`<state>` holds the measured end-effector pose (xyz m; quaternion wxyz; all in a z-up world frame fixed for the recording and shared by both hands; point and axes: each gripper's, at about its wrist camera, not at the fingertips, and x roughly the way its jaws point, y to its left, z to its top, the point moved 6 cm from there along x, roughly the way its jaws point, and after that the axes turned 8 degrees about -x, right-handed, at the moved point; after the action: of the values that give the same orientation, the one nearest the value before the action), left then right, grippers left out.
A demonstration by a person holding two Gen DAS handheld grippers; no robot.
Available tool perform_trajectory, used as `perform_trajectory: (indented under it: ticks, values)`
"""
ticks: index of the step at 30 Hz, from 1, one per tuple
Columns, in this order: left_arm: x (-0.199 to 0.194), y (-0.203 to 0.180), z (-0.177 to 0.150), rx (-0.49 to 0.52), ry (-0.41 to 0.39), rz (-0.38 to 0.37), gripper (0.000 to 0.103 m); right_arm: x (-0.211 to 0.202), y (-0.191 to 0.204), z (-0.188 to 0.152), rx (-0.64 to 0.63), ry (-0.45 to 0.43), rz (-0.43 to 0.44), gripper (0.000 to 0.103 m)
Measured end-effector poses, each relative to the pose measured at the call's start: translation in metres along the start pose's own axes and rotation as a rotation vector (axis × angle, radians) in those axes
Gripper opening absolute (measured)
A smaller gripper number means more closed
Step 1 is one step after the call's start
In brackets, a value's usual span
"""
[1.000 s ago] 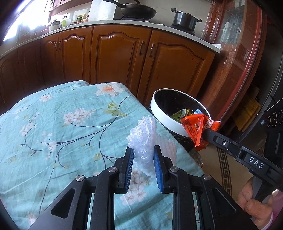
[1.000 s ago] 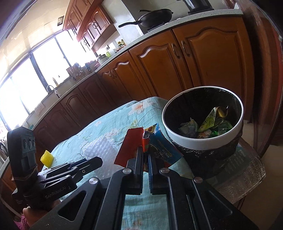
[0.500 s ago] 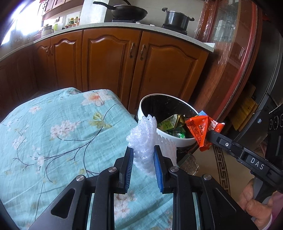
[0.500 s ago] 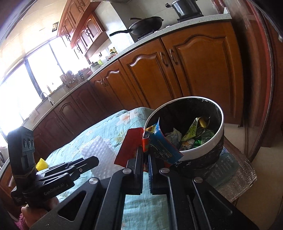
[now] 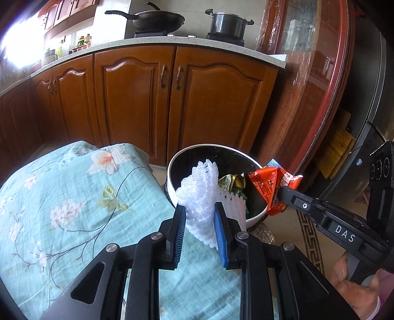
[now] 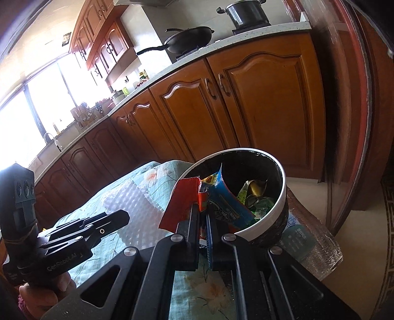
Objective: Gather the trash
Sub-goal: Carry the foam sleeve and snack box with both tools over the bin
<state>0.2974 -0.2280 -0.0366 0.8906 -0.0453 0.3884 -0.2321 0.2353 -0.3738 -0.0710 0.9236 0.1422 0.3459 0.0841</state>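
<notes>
Bubble wrap (image 5: 200, 194), light and springy (crushes easily), pinched mid-fold by left claw (image 5: 199, 221); right claw (image 6: 203, 221) pinches slippery snack wrappers (image 6: 221, 204) over bin (image 6: 283, 187).

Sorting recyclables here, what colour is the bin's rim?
The bin's rim is white, inside black; clearest in the right wrist view.

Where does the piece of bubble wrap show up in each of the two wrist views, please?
Left wrist view: the bubble wrap stands at centre, clamped in the left claw, in front of the trash bin.
Right wrist view: the bubble wrap sits left of centre, ahead of the left claw, above the floral cloth.
Shared landmark: the white-rimmed trash bin, with the black wok on the counter behind.
</notes>
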Motion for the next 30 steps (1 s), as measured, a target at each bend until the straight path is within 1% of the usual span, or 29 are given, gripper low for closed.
perform_trajectory:
  ticks: [9, 17, 30]
  values:
    - [0.031, -0.006, 0.018, 0.02, 0.009, 0.028, 0.022, 0.011, -0.015, 0.011, -0.007, 0.014, -0.028, 0.004]
    - [0.059, -0.012, 0.026, 0.033, 0.027, 0.061, 0.022, 0.027, -0.028, 0.02, -0.015, 0.039, -0.048, 0.004]
    - [0.098, -0.019, 0.04, 0.029, 0.083, 0.061, 0.024, 0.049, -0.044, 0.021, -0.003, 0.101, -0.056, 0.004]
